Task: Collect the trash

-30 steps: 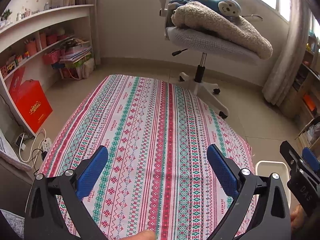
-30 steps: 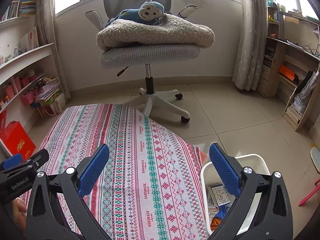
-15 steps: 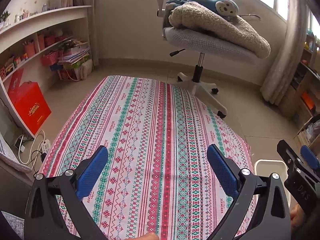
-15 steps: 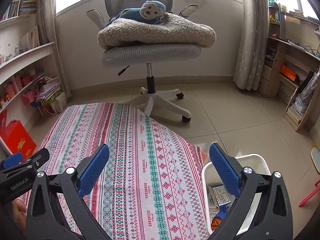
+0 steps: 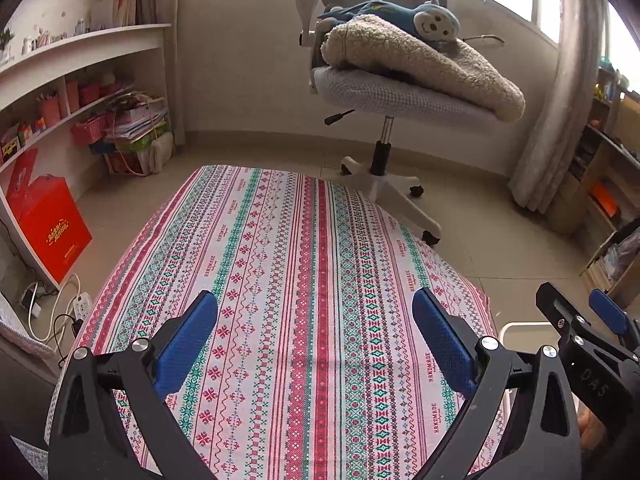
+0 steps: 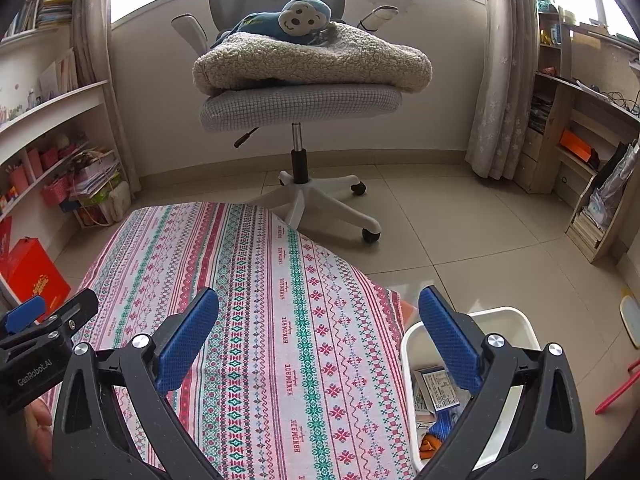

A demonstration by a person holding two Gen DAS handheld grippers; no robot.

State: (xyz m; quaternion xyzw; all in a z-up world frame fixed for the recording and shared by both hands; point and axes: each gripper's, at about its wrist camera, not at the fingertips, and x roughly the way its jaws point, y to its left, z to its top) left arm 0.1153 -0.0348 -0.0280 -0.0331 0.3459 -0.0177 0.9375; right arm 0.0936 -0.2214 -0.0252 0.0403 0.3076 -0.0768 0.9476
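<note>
My left gripper (image 5: 316, 340) is open and empty above the patterned tablecloth (image 5: 300, 280). My right gripper (image 6: 318, 336) is open and empty over the cloth's right edge (image 6: 288, 320). A white bin (image 6: 516, 320) stands on the floor right of the table and holds several pieces of trash, such as a small printed box (image 6: 436, 386). The bin's rim also shows in the left wrist view (image 5: 528, 328). No trash shows on the cloth. Each gripper appears at the edge of the other's view: the right gripper (image 5: 588, 344) and the left gripper (image 6: 44, 332).
A grey office chair (image 6: 300, 104) with a fleece blanket and a monkey plush (image 6: 304, 16) stands beyond the table. White shelves (image 5: 60, 92) and a red bag (image 5: 52, 224) are at the left. Wooden shelves (image 6: 580, 160) stand at the right. A power strip (image 5: 82, 304) lies on the floor.
Both grippers have risen and pulled back slightly; the views have tilted a little. Both stay open and empty.
</note>
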